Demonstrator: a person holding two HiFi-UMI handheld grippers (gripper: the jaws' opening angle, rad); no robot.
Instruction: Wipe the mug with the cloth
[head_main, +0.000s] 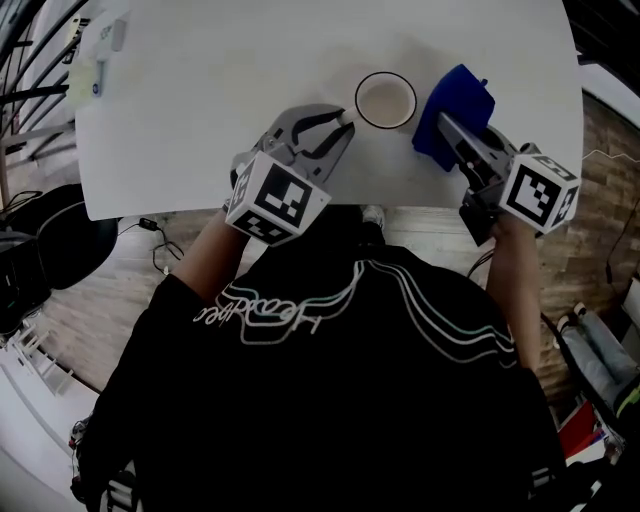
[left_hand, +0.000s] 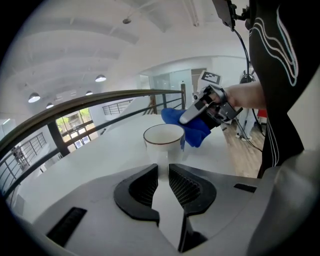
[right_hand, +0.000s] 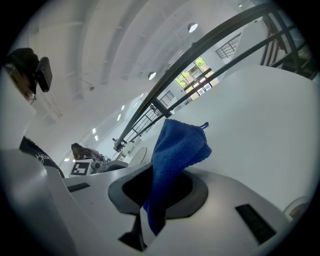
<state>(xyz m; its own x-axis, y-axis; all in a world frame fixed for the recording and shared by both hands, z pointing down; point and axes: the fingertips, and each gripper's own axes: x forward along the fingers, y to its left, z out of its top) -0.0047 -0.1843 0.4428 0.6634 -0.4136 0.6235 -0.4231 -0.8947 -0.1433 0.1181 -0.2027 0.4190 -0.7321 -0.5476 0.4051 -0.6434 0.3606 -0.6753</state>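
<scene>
A white mug (head_main: 385, 101) with a dark rim stands upright near the front edge of the white table (head_main: 220, 110). Just left of it, my left gripper (head_main: 343, 124) is open, with nothing between its jaws. The left gripper view looks past those jaws (left_hand: 162, 172) at the mug (left_hand: 164, 140) a short way ahead. Right of the mug, my right gripper (head_main: 447, 124) is shut on a blue cloth (head_main: 455, 110) that bunches around its tips. In the right gripper view the cloth (right_hand: 175, 155) stands up from between the jaws (right_hand: 150, 200). The cloth (left_hand: 187, 125) hangs right beside the mug.
Small pale objects (head_main: 100, 50) lie at the table's far left corner. The table's front edge (head_main: 200, 207) runs just under both grippers. Below it are wooden floor, cables (head_main: 160, 245) and a dark bag (head_main: 40, 255). A railing (left_hand: 75, 107) runs beyond the table.
</scene>
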